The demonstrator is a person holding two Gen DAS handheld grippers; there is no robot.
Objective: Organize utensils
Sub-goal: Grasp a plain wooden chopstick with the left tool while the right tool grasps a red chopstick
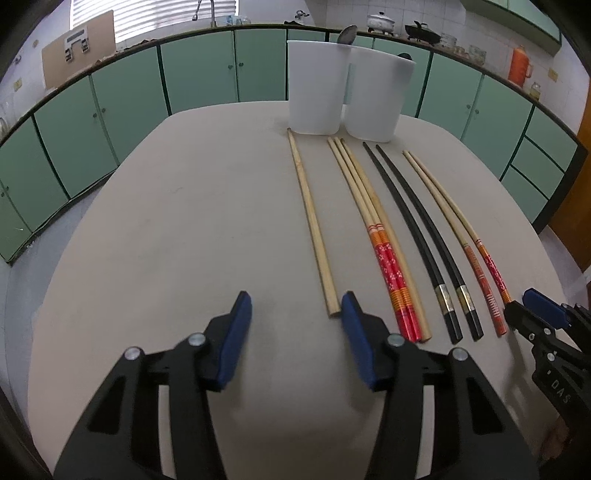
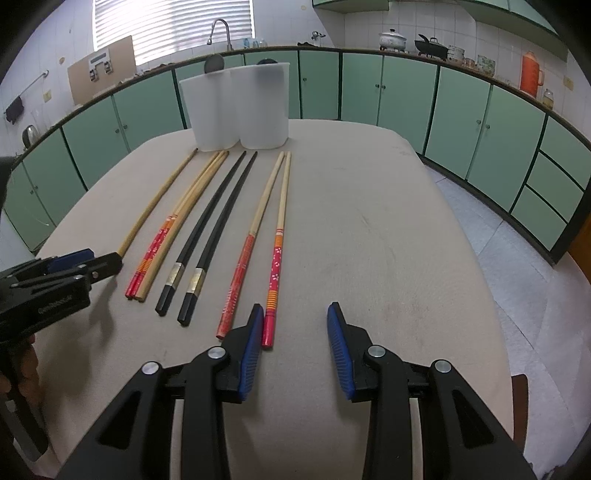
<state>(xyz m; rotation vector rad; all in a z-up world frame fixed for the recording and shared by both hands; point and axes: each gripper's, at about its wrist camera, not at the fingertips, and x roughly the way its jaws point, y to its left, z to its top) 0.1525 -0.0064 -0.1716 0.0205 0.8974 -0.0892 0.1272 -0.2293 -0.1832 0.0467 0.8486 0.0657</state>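
Where laid parallel on table [image 1: 184,221]: chopsticks [image 1: 384,236], plain, red-patterned, black.

Plain tan chopstick [image 1: 312,225]; black pair [image 1: 417,229] with gold bands; red floral pairs [image 1: 388,273]; white cups [image 1: 314,86]; beige table [image 1: 184,221]; green cabinets [image 1: 122,103].

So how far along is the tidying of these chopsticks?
Barely begun. A spoon already stands in the white holders. Nothing is in hand: the left gripper and right gripper are both open and empty. All the chopsticks, the plain one, the black pair and the red-handled ones, lie on the table.
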